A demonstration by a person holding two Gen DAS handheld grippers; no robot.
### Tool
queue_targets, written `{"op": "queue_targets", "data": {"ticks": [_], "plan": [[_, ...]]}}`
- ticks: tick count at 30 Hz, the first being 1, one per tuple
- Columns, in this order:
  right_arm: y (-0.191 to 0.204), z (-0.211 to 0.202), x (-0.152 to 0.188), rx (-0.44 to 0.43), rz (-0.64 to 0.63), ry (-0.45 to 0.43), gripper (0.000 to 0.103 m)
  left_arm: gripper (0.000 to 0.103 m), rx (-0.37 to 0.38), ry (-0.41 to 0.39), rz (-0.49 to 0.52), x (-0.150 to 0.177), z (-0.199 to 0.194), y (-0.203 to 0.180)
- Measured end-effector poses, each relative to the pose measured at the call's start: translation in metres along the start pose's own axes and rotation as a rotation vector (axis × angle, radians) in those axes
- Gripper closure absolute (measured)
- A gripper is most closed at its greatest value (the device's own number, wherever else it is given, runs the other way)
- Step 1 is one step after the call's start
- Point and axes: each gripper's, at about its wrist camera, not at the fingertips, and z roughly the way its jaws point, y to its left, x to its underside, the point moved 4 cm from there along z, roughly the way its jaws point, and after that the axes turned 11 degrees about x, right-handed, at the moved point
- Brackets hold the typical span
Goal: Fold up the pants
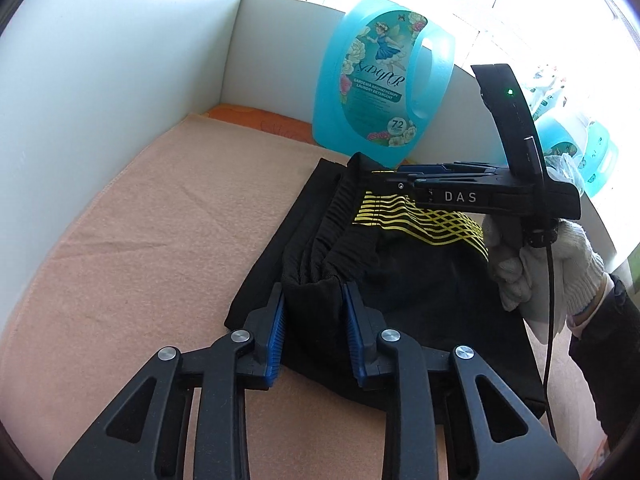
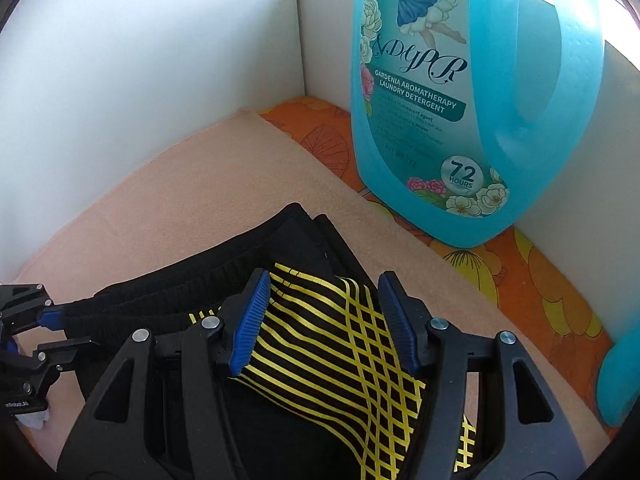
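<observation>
Black pants (image 1: 360, 280) with yellow lines lie folded on our peach towel (image 1: 140, 240); our left gripper (image 1: 314, 328) straddles the bunched waistband, jaws apart, and our right gripper (image 2: 324, 320) spreads wide over the yellow print. Behind stands a blue detergent jug (image 2: 460, 100) against white walls (image 2: 140, 60)

Matt black cloth pants (image 1: 400, 292)
</observation>
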Motion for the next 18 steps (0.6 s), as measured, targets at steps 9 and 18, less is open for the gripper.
{"op": "queue_targets", "data": {"ticks": [9, 18], "plan": [[0.001, -0.032, -0.007, -0.036, -0.047, -0.052, 0.052, 0.075, 0.026, -0.012, -0.018, -0.002, 0.000, 0.002], [0.013, 0.000, -0.009, -0.024, -0.054, -0.024, 0.093, 0.051, -0.069, -0.005, 0.057, -0.002, 0.006, -0.007]]}}
